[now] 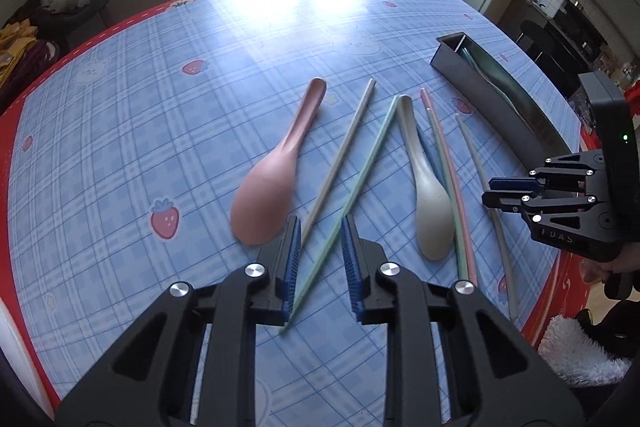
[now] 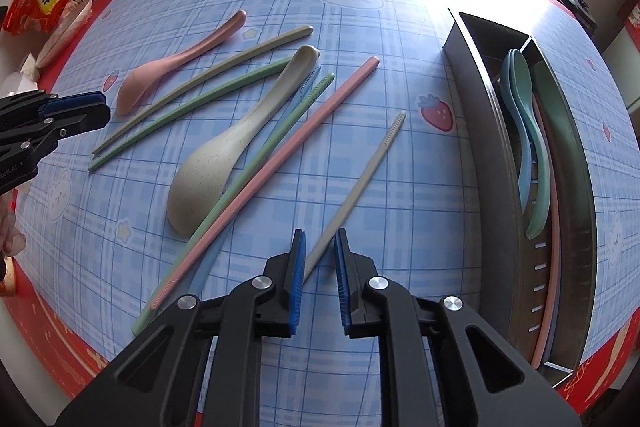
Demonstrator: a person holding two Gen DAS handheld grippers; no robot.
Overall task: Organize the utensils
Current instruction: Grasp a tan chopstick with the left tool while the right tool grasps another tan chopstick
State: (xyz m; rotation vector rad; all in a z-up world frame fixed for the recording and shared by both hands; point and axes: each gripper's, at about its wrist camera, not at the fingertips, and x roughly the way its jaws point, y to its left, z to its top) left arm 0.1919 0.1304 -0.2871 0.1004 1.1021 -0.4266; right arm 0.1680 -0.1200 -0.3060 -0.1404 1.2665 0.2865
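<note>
Your left tool sits low over the near edge of the worktop, jaws narrowed either side of the green chopstick but not clamped: there's blue cloth showing on both sides of it. Watch it here, because the beige chopstick ends right at the left pad and the pink spoon bowl lies just beside. Squeeze now and you may trap two sticks or shove the spoon.

Your right tool straddles the grey chopstick near its end. The end hides behind a pad, so I can't tell if it's pinched. Held that far out, it will likely swing and clip the tray wall.

The tray lies along the right edge, already part filled. The far half is open, and the tools are well apart.
</note>
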